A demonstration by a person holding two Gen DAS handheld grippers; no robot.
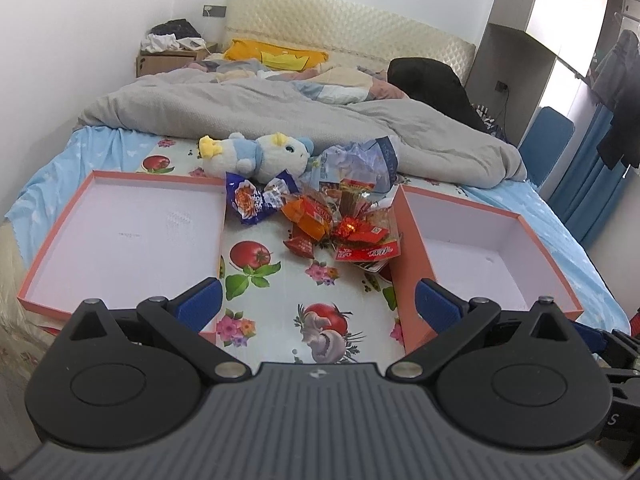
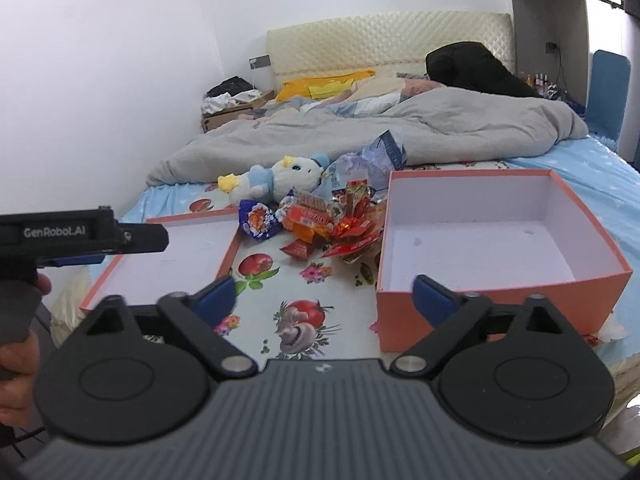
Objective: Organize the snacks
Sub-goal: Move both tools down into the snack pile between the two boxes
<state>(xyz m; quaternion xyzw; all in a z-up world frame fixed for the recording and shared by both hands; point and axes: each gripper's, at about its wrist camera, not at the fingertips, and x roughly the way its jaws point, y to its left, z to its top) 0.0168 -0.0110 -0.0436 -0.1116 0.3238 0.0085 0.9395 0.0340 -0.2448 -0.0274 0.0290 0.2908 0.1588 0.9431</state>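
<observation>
A heap of snack packets [image 1: 332, 220] [image 2: 328, 224] lies on the fruit-print cloth between two orange boxes: red and orange wrappers and a blue packet [image 1: 248, 200] [image 2: 258, 218]. The shallow lid [image 1: 120, 236] [image 2: 184, 248] sits on the left, the deep box [image 1: 492, 256] [image 2: 492, 236] on the right, both with nothing in them. My left gripper [image 1: 318, 300] hangs open over the cloth, short of the heap, nothing between its blue fingers. My right gripper [image 2: 324, 294] is open too, near the deep box's front corner, and holds nothing. In the right wrist view the left gripper's side [image 2: 80, 236] shows above the lid.
A blue-and-white plush toy [image 1: 260, 156] [image 2: 276, 178] and a crumpled bluish bag [image 1: 360, 160] [image 2: 372, 160] lie just behind the heap. A grey duvet [image 1: 280, 112] covers the far half of the bed. A person's hand [image 2: 20, 344] shows at the left edge.
</observation>
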